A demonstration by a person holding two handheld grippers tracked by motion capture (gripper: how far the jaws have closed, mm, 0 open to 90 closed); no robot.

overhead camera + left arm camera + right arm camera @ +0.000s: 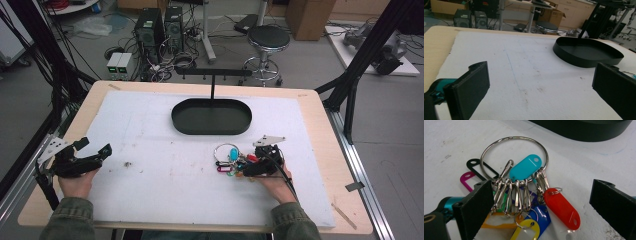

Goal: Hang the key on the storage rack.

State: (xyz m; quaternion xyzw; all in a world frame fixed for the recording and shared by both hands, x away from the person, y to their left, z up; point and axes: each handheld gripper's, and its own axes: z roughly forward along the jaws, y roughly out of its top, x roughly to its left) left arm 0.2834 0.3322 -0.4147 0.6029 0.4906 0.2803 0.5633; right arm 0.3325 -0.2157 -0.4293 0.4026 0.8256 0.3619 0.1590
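One black tray (pixel 211 117) is sitting empty; both the left gripper (pixel 92 152) and right gripper (pixel 250 162) are hanging wide apart, the right straddling the key ring (pixel 514 160).

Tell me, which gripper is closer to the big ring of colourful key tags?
The right gripper: its open jaws straddle the key ring. The left gripper waits far across the mat.

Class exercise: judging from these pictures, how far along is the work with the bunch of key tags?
Done: nothing moved; the key ring lies on the white mat. In hand: the right gripper, open, straddles its clips. Left: gripping and lifting it, probably toward the black tray. The left gripper waits open.
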